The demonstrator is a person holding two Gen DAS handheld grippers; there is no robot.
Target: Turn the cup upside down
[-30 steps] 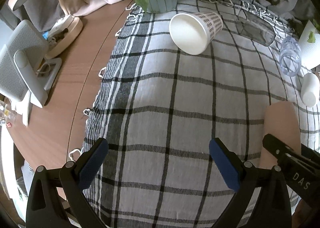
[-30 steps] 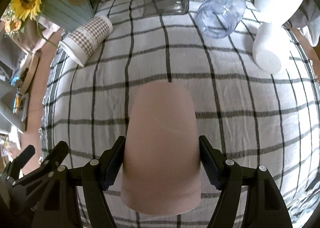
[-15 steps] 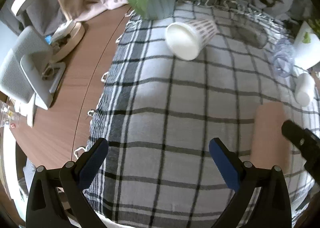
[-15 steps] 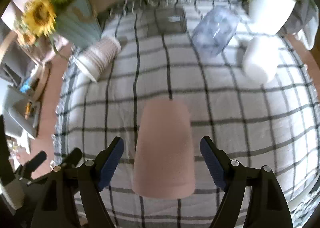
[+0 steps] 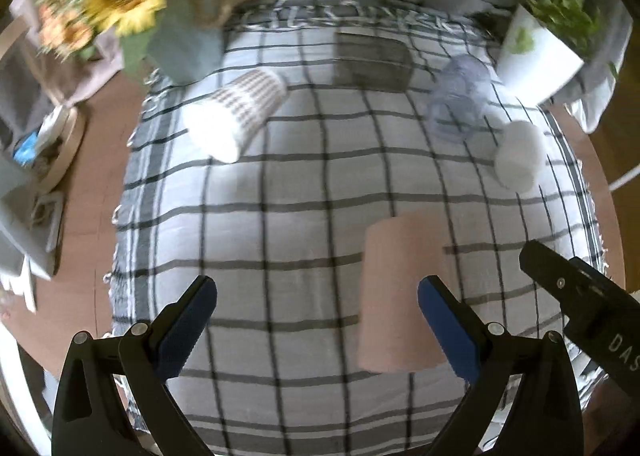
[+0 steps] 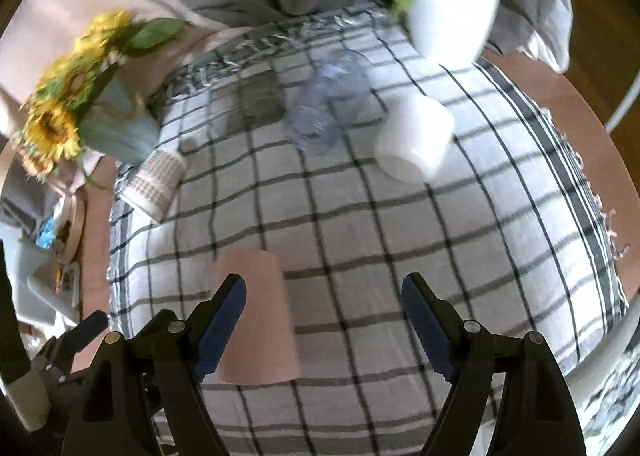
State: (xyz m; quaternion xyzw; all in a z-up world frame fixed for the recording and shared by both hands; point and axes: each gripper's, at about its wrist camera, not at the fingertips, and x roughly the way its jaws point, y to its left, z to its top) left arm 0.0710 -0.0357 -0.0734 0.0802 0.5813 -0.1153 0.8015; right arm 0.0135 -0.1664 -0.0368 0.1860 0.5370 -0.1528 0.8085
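Both views are motion-blurred, esp. toward the far edge, so we can't make out much of the dark see-through glass (image 5: 374, 62) or the clear bluish jar (image 5: 460, 96) beyond rough shape. The left gripper's (image 5: 318, 326) right finger covers part of the pink cup's (image 5: 400, 292) lower right side, and the right gripper's (image 6: 324, 324) left finger cuts across that cup in the right wrist view. The pink cup stands mouth-down on the checked cloth (image 5: 280, 192), closed base up, long axis vertical, narrowing toward the top; its rim meets the cloth. Both grippers have jaws spread wide w/ nothing between them; the cup sits outside each gap. We count five vessels: one pink cup, one checkered paper cup (image 5: 236, 112) on its side, one white cup (image 5: 520, 158) on its side, one glass, one jar. Also two pots: sunflower vase (image 6: 120, 136), white planter (image 6: 448, 20).
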